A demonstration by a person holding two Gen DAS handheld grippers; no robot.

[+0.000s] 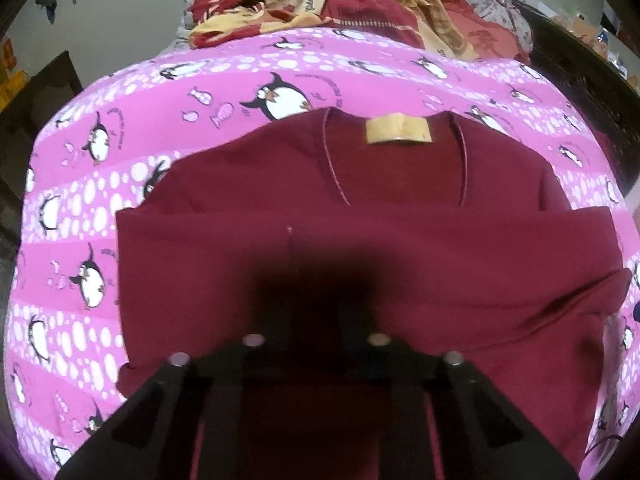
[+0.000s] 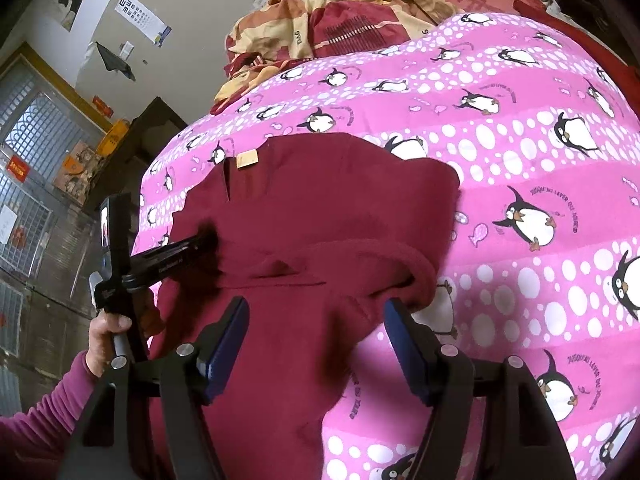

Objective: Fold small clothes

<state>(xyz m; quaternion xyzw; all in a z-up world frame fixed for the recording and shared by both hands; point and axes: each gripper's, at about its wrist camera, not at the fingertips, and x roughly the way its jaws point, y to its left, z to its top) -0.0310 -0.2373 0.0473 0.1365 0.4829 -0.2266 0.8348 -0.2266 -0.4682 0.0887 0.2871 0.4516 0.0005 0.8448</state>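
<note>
A small maroon sweater with a tan neck label lies on a pink penguin-print quilt. Its lower part is folded up across the body. My left gripper is pressed into the fold, its tips lost in dark blur and cloth; in the right wrist view it comes in from the left, shut on the sweater's edge. My right gripper is open, its blue pads either side of the sweater's bunched near edge, holding nothing.
A heap of red and yellow bedding lies at the far end of the quilt. Dark furniture and a barred window stand to the left. A wall with posters is behind.
</note>
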